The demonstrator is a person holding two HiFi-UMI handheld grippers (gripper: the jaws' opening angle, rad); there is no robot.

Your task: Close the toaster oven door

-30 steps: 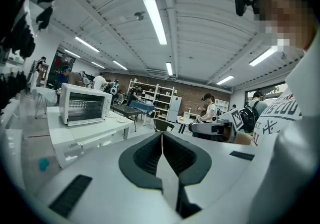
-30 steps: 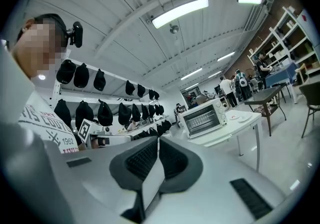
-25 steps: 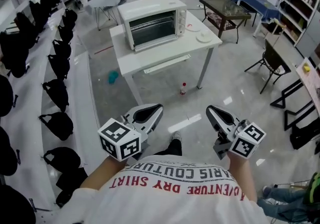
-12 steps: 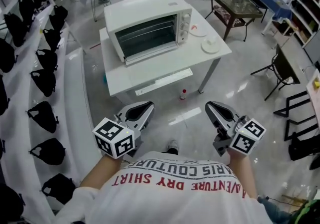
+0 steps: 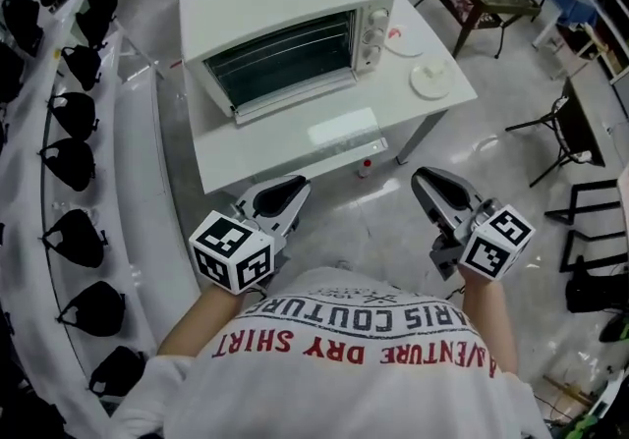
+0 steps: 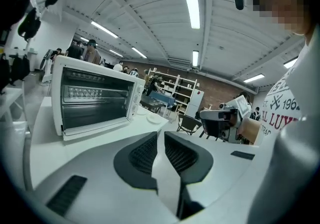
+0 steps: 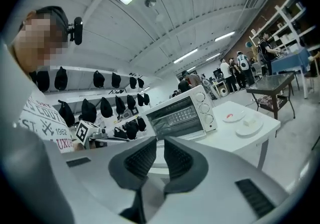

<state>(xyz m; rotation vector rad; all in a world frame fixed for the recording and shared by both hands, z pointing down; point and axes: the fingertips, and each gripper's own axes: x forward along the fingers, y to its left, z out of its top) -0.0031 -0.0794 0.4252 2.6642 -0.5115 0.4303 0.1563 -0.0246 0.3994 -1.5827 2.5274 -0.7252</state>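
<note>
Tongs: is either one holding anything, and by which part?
Nothing is held. The left tongs and right tongs are both shut and empty, clear of the toaster oven.

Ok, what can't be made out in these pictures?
- Oven door: open or shut can't be told; small in the head view, low-angle in both gripper views.
- Red thing on the far plate: too small, every view.
- Bottle by the table: head view only, too small to tell its contents.
</note>
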